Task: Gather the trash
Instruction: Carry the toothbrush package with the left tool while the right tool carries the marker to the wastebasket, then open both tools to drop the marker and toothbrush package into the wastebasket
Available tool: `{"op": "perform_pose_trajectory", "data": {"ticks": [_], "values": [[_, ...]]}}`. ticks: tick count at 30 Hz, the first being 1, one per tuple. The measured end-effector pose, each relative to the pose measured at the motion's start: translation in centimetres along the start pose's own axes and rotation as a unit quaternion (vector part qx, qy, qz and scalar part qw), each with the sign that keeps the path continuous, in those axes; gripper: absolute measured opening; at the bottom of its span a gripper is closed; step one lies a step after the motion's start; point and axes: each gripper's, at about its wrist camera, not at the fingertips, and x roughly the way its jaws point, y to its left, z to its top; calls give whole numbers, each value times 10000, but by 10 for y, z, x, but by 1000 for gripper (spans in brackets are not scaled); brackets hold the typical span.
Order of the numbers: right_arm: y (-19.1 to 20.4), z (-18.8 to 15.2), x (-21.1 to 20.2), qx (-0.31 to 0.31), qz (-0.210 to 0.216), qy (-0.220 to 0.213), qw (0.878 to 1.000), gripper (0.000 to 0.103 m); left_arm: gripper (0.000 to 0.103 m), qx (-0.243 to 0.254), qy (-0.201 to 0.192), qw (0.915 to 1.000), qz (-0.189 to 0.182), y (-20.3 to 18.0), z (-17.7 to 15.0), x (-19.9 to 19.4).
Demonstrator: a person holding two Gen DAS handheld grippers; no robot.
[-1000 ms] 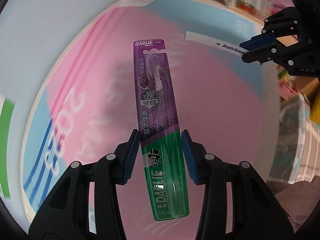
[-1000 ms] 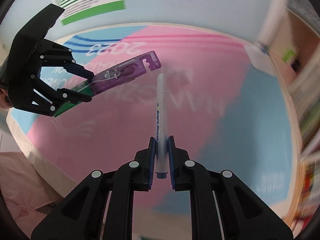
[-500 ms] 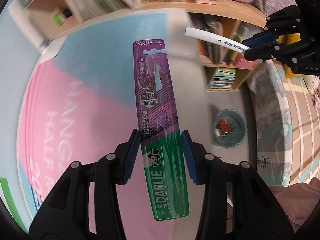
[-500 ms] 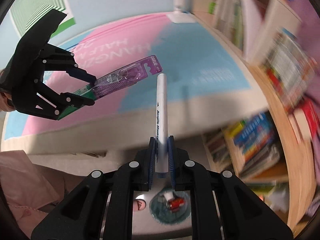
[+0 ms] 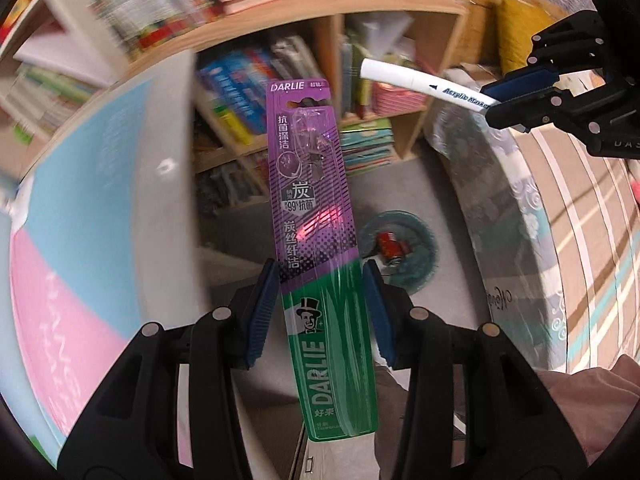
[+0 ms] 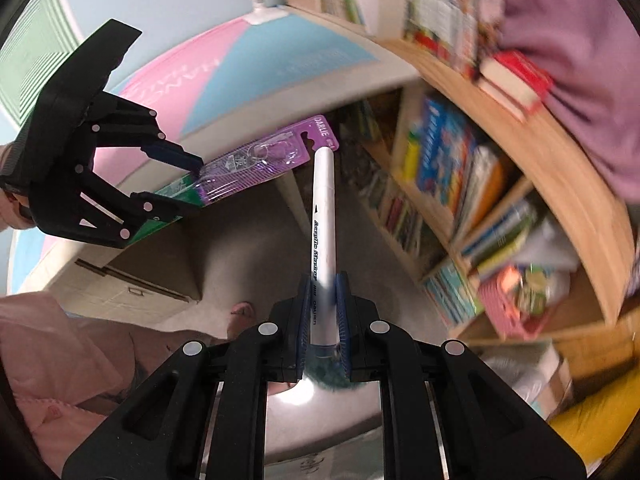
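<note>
While the pink and blue table top (image 5: 80,208) fills the left side of the left wrist view, the left gripper (image 5: 320,300) sits at lower centre, its blue pads pinching the edges of a purple and green toothbrush pack (image 5: 316,216) that stands up the middle of the frame; behind the pack, a bookshelf (image 5: 248,92) crosses the top; right of centre, a teal bin (image 5: 416,256) rests on the grey floor with a red item inside; at upper right, the right gripper (image 5: 494,108) is pressed together on a white marker (image 5: 416,82). From the right wrist view, the same pack (image 6: 244,168) lies at left in the left gripper (image 6: 192,184), the marker (image 6: 322,240) stands at centre, and books fill the right.
</note>
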Motion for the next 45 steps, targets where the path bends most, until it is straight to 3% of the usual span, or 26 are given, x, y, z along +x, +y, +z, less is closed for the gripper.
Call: {"op": "perform_pose_trajectory", "data": {"ticks": [7, 19, 29, 39, 41, 42, 43, 44, 45], "values": [[-29, -58, -5, 588, -68, 195, 9981, 14, 41, 538, 207, 9980, -272, -55, 25, 27], [-46, -113, 5, 1262, -15, 274, 9916, 13, 41, 1138, 488, 9908, -547, -103, 35, 60], [-48, -114, 38, 1423, 252, 295, 9891, 13, 41, 1248, 914, 9859, -642, -112, 30, 101], [-52, -113, 56, 1482, 424, 390, 9873, 14, 41, 1255, 1058, 9843, -650, -113, 32, 120], [-52, -114, 59, 1482, 453, 436, 9870, 20, 42, 1224, 1112, 9840, -668, -114, 33, 124], [-53, -114, 60, 1504, 463, 472, 9864, 29, 44, 1218, 1126, 9839, -667, -114, 34, 125], [-54, -114, 60, 1540, 492, 492, 9856, 50, 60, 1204, 1144, 9841, -636, -115, 34, 127], [-55, -114, 59, 1571, 467, 438, 9855, 64, 72, 1209, 1116, 9843, -640, -115, 35, 127], [-56, -114, 56, 1568, 393, 354, 9862, 66, 75, 1231, 1104, 9841, -648, -116, 35, 127]]}}
